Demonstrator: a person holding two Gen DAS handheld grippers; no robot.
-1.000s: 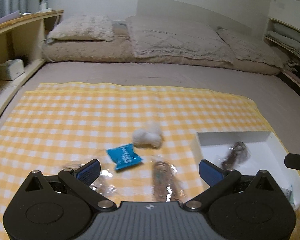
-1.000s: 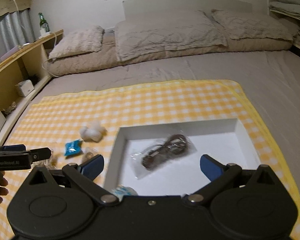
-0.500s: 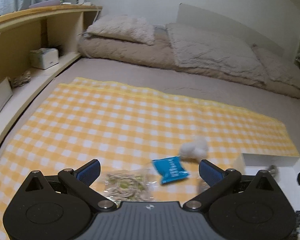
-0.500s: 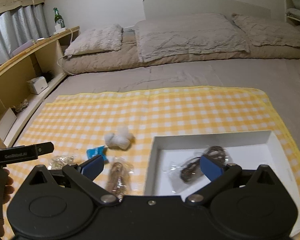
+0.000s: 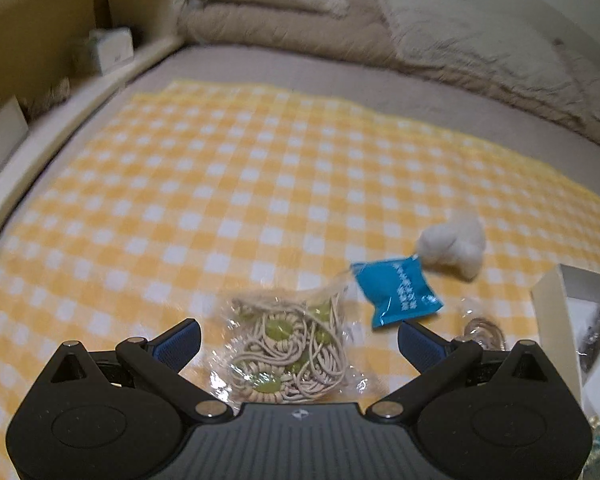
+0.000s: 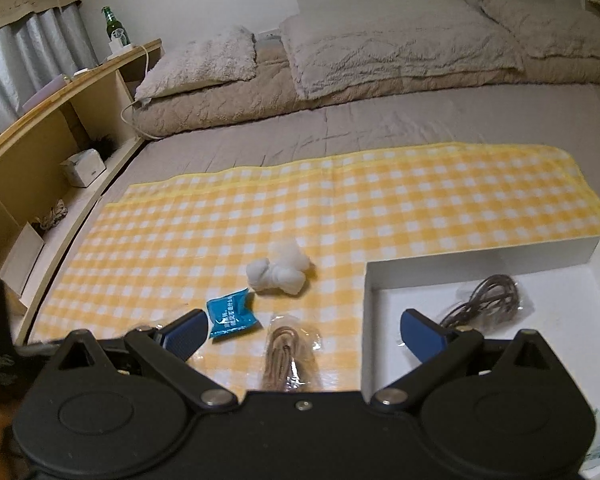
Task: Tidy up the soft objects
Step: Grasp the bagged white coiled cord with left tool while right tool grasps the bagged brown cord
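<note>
While spread wide, the left gripper (image 5: 298,338) straddles the cord bag (image 5: 290,350).

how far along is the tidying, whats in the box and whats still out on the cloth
Done: a bag of dark cord lies in the white box. In hand: nothing gripped; the left gripper is open around the bag of beige and green bands, and the right gripper is open above the bag of brown cord. Left on the checked cloth: those two bags, the blue packet and the white cotton lump.
</note>
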